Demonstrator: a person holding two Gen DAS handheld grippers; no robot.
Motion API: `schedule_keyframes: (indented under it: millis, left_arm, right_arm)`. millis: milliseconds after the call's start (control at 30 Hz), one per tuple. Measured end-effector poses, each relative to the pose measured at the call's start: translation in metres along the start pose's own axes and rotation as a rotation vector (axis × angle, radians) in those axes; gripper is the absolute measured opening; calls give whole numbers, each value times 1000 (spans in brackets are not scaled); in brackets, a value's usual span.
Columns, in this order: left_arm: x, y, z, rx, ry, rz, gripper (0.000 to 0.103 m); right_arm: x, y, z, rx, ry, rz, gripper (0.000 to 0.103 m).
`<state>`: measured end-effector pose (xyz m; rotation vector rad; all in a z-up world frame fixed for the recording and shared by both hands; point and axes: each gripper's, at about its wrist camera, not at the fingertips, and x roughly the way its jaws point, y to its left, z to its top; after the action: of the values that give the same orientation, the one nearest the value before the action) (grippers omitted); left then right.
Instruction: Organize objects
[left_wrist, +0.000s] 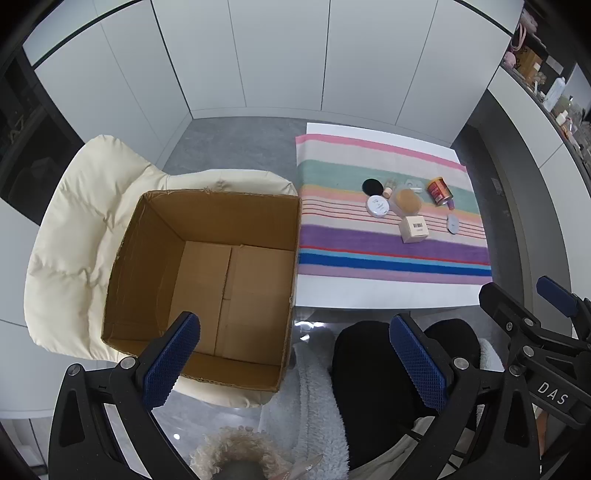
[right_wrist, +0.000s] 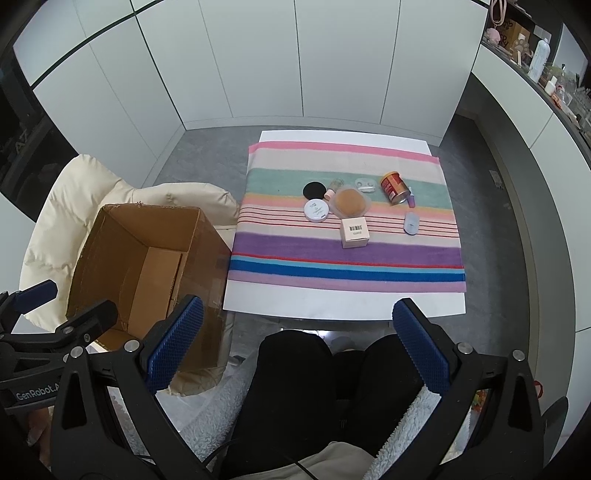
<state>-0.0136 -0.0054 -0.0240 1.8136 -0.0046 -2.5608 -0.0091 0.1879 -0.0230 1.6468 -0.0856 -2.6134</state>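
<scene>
An open, empty cardboard box (left_wrist: 221, 218) (right_wrist: 110, 258) rests on a cream chair. To its right a striped cloth (left_wrist: 391, 251) (right_wrist: 347, 254) carries several small items: a black disc (right_wrist: 313, 190), a white jar (right_wrist: 316, 210), a brown puff in a clear case (right_wrist: 349, 202), a red can (right_wrist: 394, 187) on its side, a beige barcoded box (right_wrist: 354, 232) and a blue-grey oval case (right_wrist: 410, 222). My left gripper (left_wrist: 293, 325) hangs open over the box's near right corner. My right gripper (right_wrist: 298, 306) stands open before the table's front edge. Both are empty.
The cloth lies on a white table (right_wrist: 314, 299). The cream padded chair (left_wrist: 74, 229) sits left of it. A person's black-clad legs (right_wrist: 295, 369) and a fleecy white garment (left_wrist: 314, 387) fill the foreground. White cabinets stand behind; a cluttered shelf (right_wrist: 543, 62) runs along the right.
</scene>
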Motion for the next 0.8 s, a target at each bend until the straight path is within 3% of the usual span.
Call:
schedule_keyframes:
  millis: [800]
  left_arm:
    - [0,1,-2,-14,-8,3,103]
  right_arm:
    - [3,1,0,-3,11,13,103]
